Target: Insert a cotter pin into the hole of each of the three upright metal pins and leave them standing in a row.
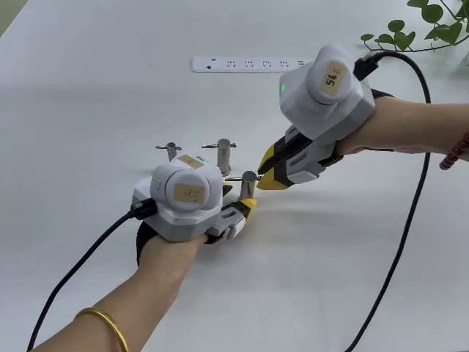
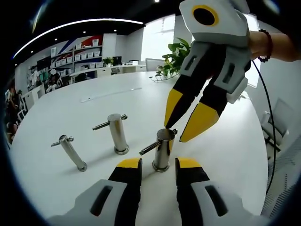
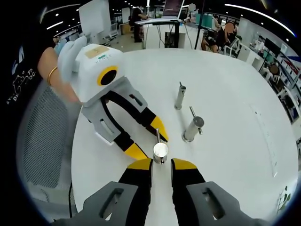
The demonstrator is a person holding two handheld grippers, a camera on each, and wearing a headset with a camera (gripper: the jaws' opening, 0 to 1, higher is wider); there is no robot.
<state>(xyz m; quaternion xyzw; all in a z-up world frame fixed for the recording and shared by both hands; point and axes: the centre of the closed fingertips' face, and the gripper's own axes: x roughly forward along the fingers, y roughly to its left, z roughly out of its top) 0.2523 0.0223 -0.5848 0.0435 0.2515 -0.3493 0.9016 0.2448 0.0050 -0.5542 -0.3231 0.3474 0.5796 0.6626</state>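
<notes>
**Left gripper** (image 2: 158, 165): nearest you. Its jaws stand apart, one on either side of the base of the near metal pin (image 2: 163, 148), and I see no contact.

**Right gripper** (image 2: 174, 133): it comes in from above. The jaws are parted, with the tips at the pin's top by the cotter pin's head.

**Cotter pin** (image 2: 149, 148): it is through the near pin's hole, with the shank sticking out on the far side.

**Middle pin** (image 2: 117, 133) and **far pin** (image 2: 71, 153): both are upright and each already carries a cotter.

**Step in hand**: by my reading, the third and last insertion, nearly seated.

**Next move**: push the head home gently while your left jaws guard the pin against tipping. Then draw both grippers straight back. The near pin looks slightly out of line with the other two, so you may need to nudge it into the row.

**Room**: there is bare table (image 1: 88, 88) on all sides. The power strip (image 1: 245, 64) is well apart, beyond the pins. Your right cable (image 1: 414, 191) trails clear of them. The middle pin stands near, so keep your withdrawals narrow.
</notes>
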